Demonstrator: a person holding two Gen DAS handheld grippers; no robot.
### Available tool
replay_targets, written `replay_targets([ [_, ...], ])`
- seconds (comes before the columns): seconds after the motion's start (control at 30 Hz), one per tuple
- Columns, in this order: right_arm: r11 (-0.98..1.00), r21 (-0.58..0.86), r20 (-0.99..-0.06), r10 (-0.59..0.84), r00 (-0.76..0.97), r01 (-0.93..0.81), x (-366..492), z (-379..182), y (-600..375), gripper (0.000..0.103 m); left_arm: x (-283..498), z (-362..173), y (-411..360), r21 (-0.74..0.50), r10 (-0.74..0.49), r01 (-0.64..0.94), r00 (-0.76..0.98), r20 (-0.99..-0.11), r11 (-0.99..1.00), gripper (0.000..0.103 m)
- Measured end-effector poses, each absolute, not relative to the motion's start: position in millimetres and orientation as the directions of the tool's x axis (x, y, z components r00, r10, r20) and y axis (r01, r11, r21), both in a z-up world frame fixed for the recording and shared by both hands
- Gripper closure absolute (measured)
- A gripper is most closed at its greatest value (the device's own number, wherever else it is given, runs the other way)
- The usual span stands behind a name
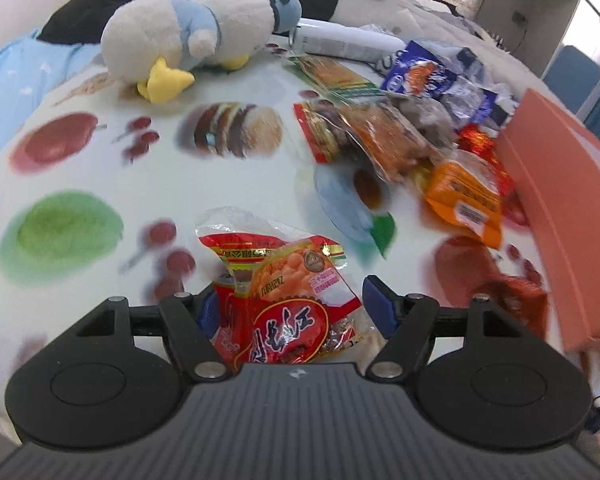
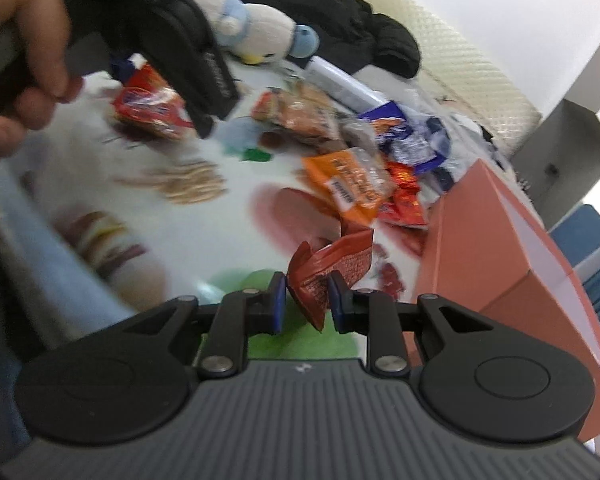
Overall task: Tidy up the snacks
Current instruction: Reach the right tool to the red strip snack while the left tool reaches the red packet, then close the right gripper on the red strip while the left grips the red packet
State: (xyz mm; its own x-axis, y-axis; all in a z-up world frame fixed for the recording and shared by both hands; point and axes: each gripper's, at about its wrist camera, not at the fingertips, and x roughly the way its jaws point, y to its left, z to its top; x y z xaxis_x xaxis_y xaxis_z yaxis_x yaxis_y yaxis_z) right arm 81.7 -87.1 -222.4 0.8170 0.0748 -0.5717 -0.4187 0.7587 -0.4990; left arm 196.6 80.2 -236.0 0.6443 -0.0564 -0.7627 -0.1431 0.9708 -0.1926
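Fruit-print tablecloth beneath red packet between parted left tongs (right tongs clamping brown packet).

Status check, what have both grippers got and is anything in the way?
Left gripper open around red peanut packet. Right gripper pinching brown-red sachet. Salmon box right; snack pile between.

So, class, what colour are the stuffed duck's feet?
Yellow feet on the stuffed duck; left wrist view.
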Motion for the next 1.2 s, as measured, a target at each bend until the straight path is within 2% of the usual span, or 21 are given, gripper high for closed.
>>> replay_targets([
  [0.27,0.767,-0.44,-0.613,0.123,0.78,-0.467,68,-216,-89,0.074,166,-234,62,-0.187,-0.081,-0.102,0.634,-0.769,0.977,0.028],
  [0.3,0.786,-0.402,-0.623,0.141,0.769,-0.47,70,-214,-94,0.07,165,-235,62,-0.184,-0.079,-0.102,0.634,-0.769,0.978,0.028],
  [0.33,0.804,-0.355,-0.636,0.167,0.753,-0.478,72,-212,-98,0.057,164,-236,62,-0.184,-0.076,-0.105,0.634,-0.769,0.977,0.028],
  [0.37,0.827,-0.288,-0.648,0.202,0.734,-0.482,76,-209,-103,0.04,164,-236,61,-0.185,-0.075,-0.109,0.635,-0.769,0.977,0.028],
  [0.43,0.86,-0.181,-0.655,0.256,0.711,-0.477,80,-207,-112,0.026,166,-236,62,-0.179,-0.071,-0.109,0.631,-0.772,0.978,0.028],
  [0.47,0.871,-0.146,-0.652,0.272,0.708,-0.469,80,-206,-115,0.025,168,-236,62,-0.175,-0.07,-0.106,0.628,-0.775,0.979,0.028],
  [0.77,0.94,0.037,-0.589,0.295,0.752,-0.339,97,-193,-135,0.025,171,-237,60,-0.156,-0.065,-0.091,0.63,-0.774,0.984,0.028],
  [0.9,0.958,0.102,-0.611,0.273,0.743,-0.268,123,-199,-138,0.026,172,-237,59,-0.158,-0.064,-0.093,0.631,-0.773,0.983,0.029],
  [1.07,0.962,0.09,-0.697,0.247,0.673,-0.259,148,-223,-131,0.051,172,-235,59,-0.19,-0.086,-0.1,0.63,-0.772,0.977,0.031],
  [1.13,0.964,0.041,-0.693,0.218,0.687,-0.264,149,-226,-127,0.058,173,-234,58,-0.189,-0.084,-0.102,0.628,-0.774,0.977,0.032],
  [1.2,0.962,0.0,-0.691,0.197,0.695,-0.273,150,-225,-125,0.07,173,-234,58,-0.197,-0.089,-0.103,0.63,-0.772,0.975,0.033],
])
